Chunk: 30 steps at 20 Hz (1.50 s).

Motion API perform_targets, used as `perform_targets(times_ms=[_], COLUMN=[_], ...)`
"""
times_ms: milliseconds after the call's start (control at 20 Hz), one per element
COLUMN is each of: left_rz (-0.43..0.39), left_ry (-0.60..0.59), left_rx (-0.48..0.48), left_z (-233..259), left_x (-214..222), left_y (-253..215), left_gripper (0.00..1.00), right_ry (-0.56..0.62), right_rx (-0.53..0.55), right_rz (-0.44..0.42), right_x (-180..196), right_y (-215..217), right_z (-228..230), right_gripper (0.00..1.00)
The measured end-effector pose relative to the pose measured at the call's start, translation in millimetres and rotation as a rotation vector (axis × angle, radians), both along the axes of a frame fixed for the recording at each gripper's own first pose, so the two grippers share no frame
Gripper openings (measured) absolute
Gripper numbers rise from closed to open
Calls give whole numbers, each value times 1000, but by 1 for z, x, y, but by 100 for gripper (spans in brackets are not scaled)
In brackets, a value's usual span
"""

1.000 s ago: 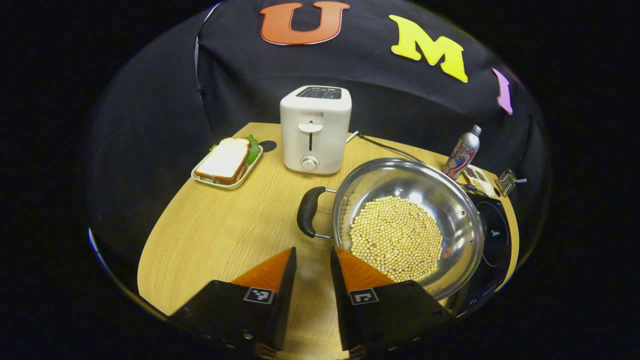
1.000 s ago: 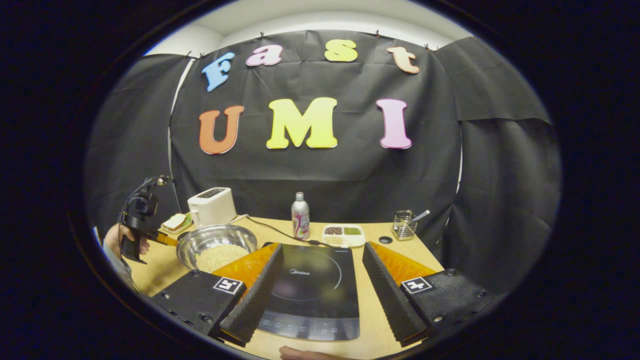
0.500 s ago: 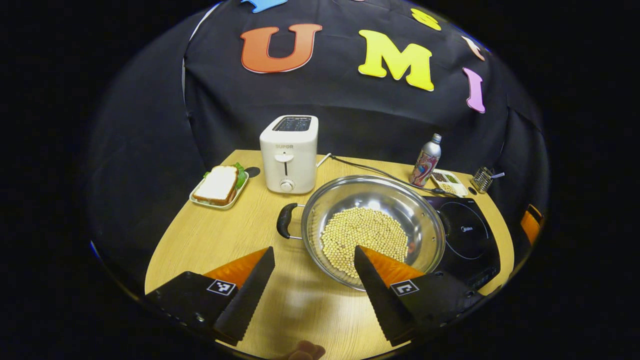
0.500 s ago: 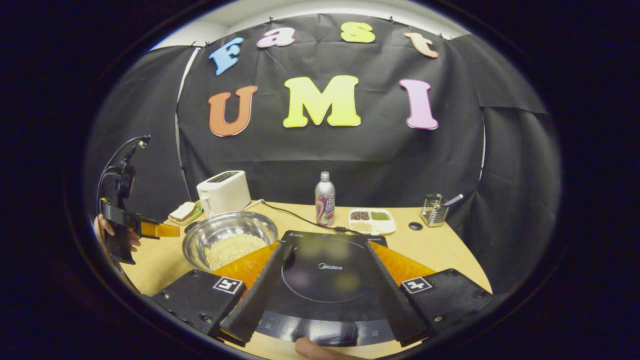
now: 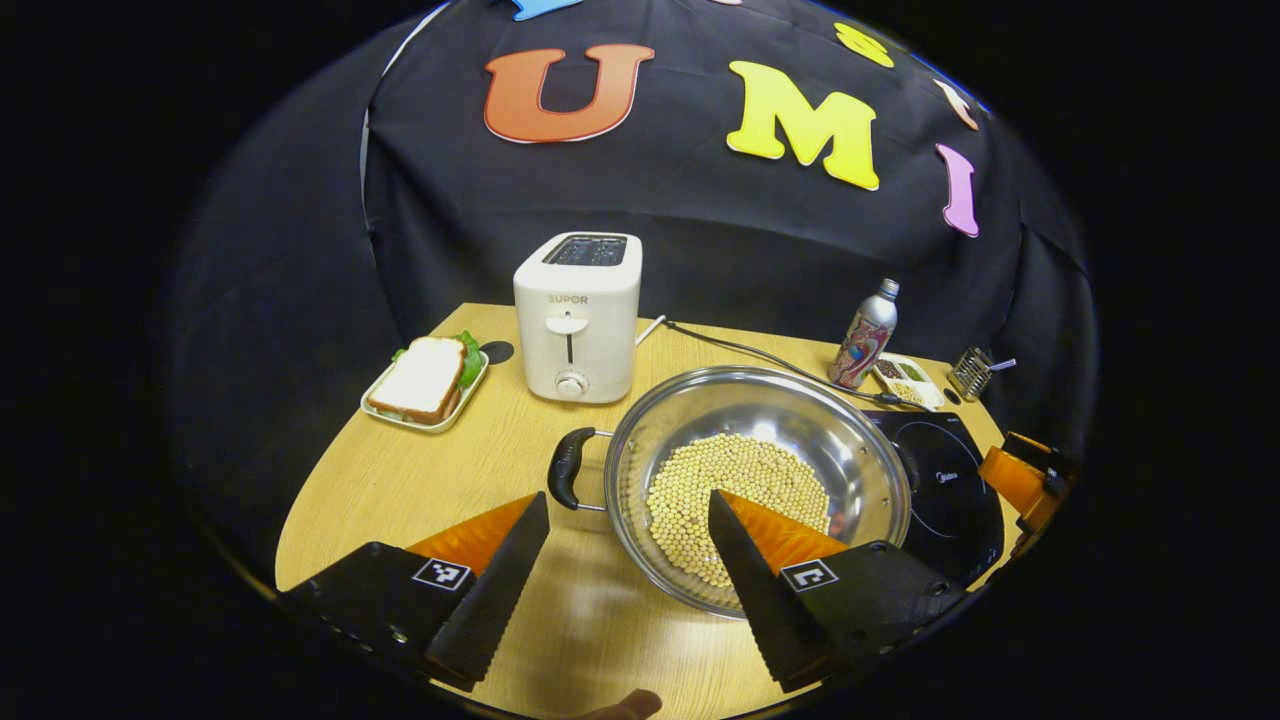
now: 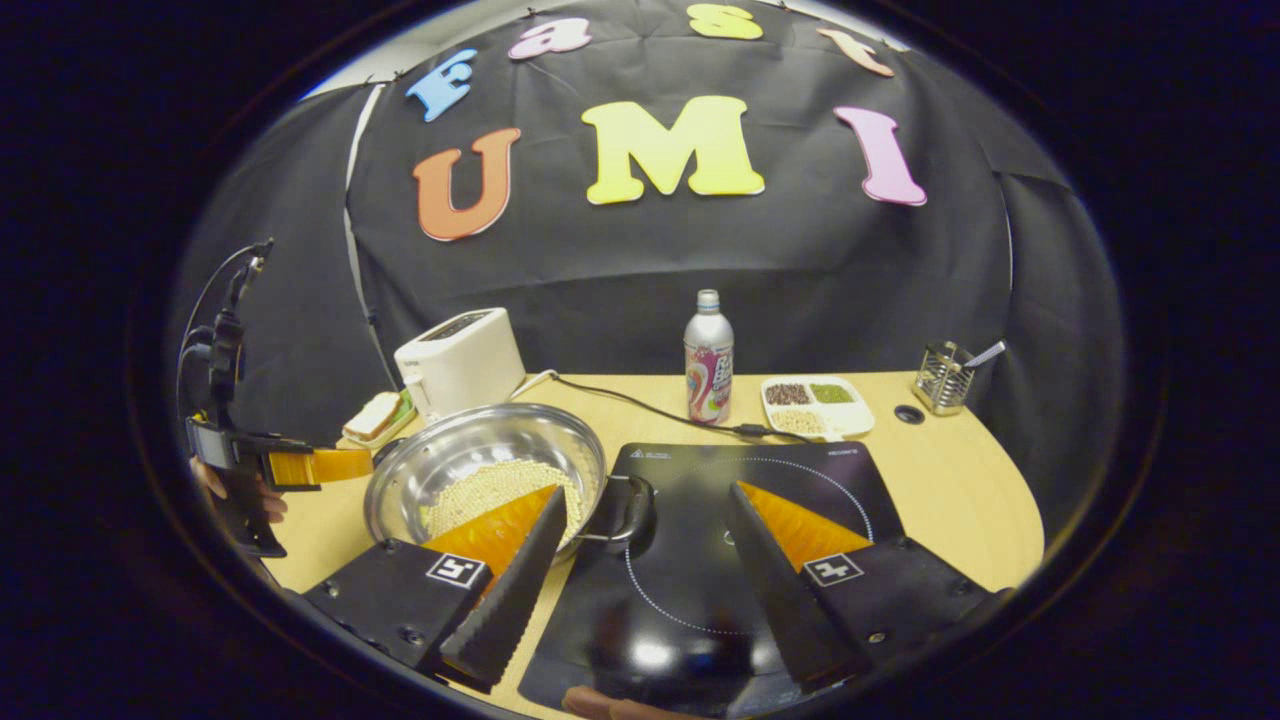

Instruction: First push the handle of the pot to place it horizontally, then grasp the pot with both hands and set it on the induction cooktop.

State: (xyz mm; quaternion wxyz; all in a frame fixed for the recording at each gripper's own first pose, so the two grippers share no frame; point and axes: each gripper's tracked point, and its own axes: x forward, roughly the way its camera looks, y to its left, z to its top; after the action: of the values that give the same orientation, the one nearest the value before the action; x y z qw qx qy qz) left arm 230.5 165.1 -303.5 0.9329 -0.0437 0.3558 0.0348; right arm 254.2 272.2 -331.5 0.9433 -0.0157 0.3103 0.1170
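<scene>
A steel pot (image 5: 762, 405) holding several yellow beans sits on the wooden table (image 5: 420, 475), its handles pointing left and right. Its black left handle (image 5: 563, 468) lies just beyond my left gripper (image 5: 630, 505), which is open and holds nothing. One finger of that gripper overlaps the bowl's near side. The black induction cooktop (image 5: 950, 490) touches the pot's right side. In the right gripper view, my right gripper (image 6: 648, 495) hangs open over the cooktop (image 6: 760, 470). The pot's right handle (image 6: 625, 508) sits between its fingers, untouched. The pot (image 6: 470, 440) is to its left, and the left gripper (image 6: 300, 466) farther left.
A white toaster (image 5: 578, 318) stands behind the pot, with a sandwich on a plate (image 5: 422, 368) to its left. A cable (image 6: 640, 408) runs past a bottle (image 6: 708, 357). A divided tray of seeds (image 6: 815, 403) and a wire holder (image 6: 943, 377) sit at the back right.
My left gripper has opened wide and drawn back from the pot's left handle. My right gripper has moved forward over the cooktop until the pot's right handle lies between its fingers.
</scene>
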Motion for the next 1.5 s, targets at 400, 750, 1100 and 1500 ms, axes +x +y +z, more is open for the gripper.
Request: perform_targets(times_ms=[400, 750, 1100, 1500], left_rz=[-3, -33, -74, -36], left_ry=[42, 88, 96, 120], left_rx=[40, 14, 49, 66], left_z=[-43, -67, -72, -69], left_x=[27, 54, 57, 47], left_y=[28, 36, 35, 34], left_gripper=[96, 81, 55, 58], right_ry=[107, 184, 201, 250], right_rx=[-10, -45, -54, -123], right_rz=[-23, -33, -9, -5], right_x=[22, 34, 40, 42], right_y=[31, 38, 33, 33], right_z=[-56, -84, -87, -88], right_gripper=[100, 89, 73, 61])
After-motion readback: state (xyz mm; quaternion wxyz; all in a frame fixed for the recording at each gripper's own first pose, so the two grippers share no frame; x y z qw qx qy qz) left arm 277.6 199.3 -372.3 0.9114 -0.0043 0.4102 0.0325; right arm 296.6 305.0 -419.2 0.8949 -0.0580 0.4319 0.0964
